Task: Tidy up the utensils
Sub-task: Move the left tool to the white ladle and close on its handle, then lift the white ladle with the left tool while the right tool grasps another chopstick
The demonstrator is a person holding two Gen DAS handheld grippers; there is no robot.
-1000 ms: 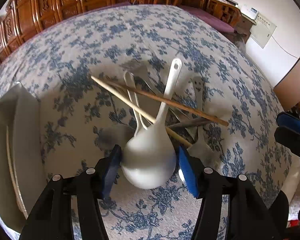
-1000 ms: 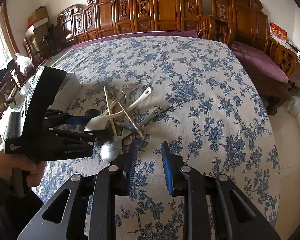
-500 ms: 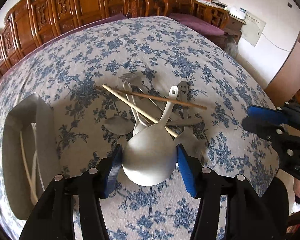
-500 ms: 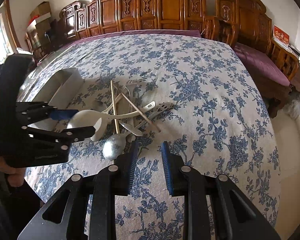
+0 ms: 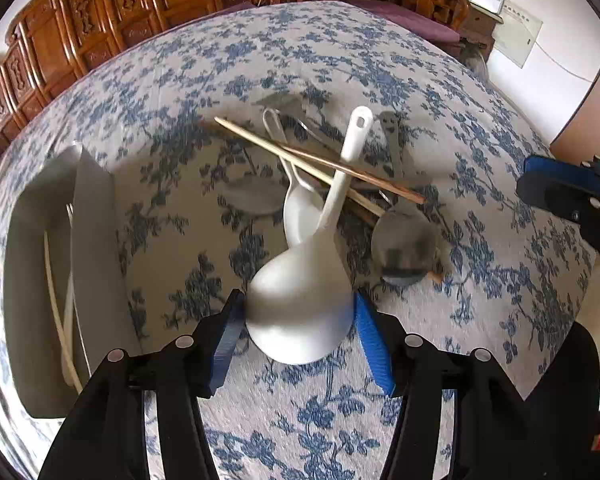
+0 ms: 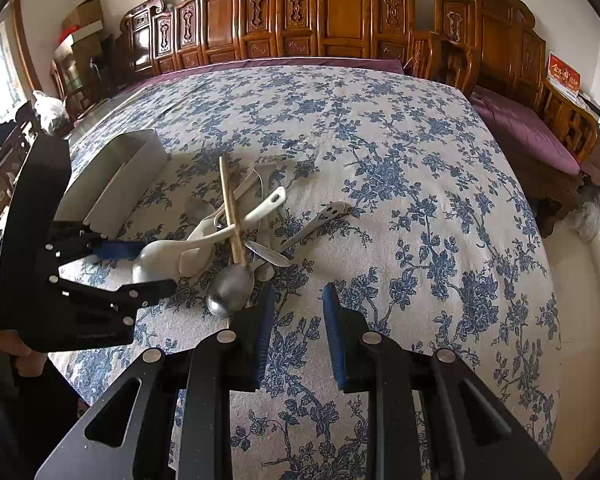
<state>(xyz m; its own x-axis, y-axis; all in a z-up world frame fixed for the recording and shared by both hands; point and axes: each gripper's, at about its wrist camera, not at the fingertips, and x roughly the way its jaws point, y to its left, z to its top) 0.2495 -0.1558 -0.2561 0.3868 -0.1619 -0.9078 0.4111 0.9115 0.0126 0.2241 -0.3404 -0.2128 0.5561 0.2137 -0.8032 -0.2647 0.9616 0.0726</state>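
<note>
The left gripper (image 5: 298, 320) clamps the bowl of a large white ladle (image 5: 300, 300), its blue pads (image 5: 370, 340) pressed against either side of the bowl, while the ladle's handle runs away from the jaws toward 12 to 1 o'clock, ending at a hole-punched tip (image 5: 362, 118) over the heap of utensils on the blue-flowered tablecloth (image 5: 340, 52). The handle appears to pass under or against a pair of wooden chopsticks (image 5: 320, 160) that cross the heap from 10 toward 4 o'clock; from these views it cannot be settled whether the handle is clear of them. A second white spoon (image 5: 300, 208) lies just beside the ladle at its 11 o'clock, and a steel spoon (image 5: 406, 240) rests near its 2 o'clock. The grey organizer tray (image 5: 96, 248), with pale sticks already in one slot, stands at 9 o'clock from the held bowl, so the ladle's long axis is roughly parallel to the tray's compartments and the left side is plainly the nearer one. The right gripper (image 6: 296, 316) hovers with jaws narrowly apart and empty, the steel spoon at its 10 o'clock. A swing leftward looks like the move ahead, with snagged chopsticks the risk.
</note>
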